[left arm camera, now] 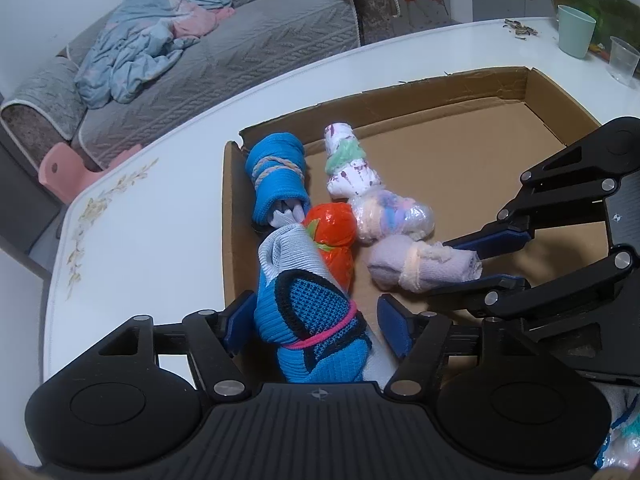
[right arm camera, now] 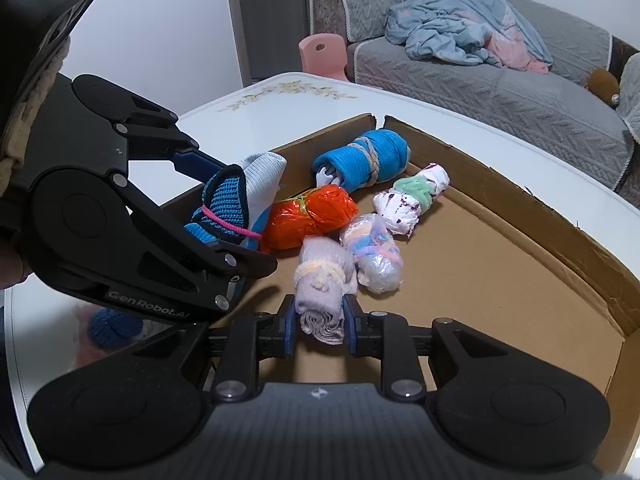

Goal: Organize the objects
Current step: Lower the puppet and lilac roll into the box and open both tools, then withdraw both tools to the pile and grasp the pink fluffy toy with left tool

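Note:
A flat cardboard box (left arm camera: 460, 152) (right arm camera: 500, 264) lies on a white table and holds several rolled sock bundles. My left gripper (left arm camera: 316, 324) (right arm camera: 224, 216) is shut on a blue, black and grey sock bundle (left arm camera: 312, 320) (right arm camera: 228, 204) at the box's near left edge. My right gripper (right arm camera: 320, 326) (left arm camera: 476, 264) is shut on a lilac sock bundle (right arm camera: 322, 280) (left arm camera: 416, 264) that rests on the box floor. An orange bundle (left arm camera: 332, 232) (right arm camera: 308, 216), a blue bundle (left arm camera: 276, 176) (right arm camera: 364, 162), a white and green bundle (left arm camera: 348, 164) (right arm camera: 412, 196) and a plastic-wrapped pastel bundle (left arm camera: 394, 216) (right arm camera: 374, 256) lie close together.
A green cup (left arm camera: 574, 30) and a clear plastic cup (left arm camera: 622, 60) stand on the table beyond the box. A grey sofa (left arm camera: 200, 76) (right arm camera: 500, 80) with a blue cloth (left arm camera: 144, 52) stands behind. A pink stool (right arm camera: 322, 54) stands by the table. A blue knit item (right arm camera: 114, 326) lies outside the box.

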A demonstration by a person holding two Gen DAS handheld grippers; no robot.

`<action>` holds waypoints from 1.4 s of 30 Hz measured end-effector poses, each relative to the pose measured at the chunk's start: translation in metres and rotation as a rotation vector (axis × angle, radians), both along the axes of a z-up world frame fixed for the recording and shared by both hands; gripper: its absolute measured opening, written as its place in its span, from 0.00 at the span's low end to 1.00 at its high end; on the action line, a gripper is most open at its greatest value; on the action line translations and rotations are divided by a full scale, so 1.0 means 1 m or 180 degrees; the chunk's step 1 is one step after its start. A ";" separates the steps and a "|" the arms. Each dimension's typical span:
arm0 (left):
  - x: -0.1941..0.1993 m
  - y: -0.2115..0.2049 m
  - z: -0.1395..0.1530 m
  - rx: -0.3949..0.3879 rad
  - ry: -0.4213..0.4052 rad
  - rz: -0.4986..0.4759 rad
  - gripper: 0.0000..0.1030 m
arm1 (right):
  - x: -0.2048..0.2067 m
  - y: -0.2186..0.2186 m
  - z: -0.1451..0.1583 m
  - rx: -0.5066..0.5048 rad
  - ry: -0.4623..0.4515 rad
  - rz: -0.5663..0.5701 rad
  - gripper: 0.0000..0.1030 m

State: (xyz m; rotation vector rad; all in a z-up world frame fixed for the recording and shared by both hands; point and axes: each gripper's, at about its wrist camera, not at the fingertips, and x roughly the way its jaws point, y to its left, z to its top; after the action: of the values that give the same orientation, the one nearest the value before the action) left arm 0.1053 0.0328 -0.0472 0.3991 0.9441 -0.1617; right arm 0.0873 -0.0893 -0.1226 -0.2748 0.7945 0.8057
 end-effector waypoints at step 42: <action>-0.088 0.041 0.038 -0.0415 -0.0434 0.0189 1.00 | -0.048 -0.022 0.047 0.0065 -0.0473 -0.0024 0.52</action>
State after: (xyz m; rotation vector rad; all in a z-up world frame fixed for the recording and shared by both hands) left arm 0.0176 0.0742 -0.0095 0.2581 0.8055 -0.1392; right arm 0.0392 -0.1117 -0.0756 -0.3098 0.6471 0.7766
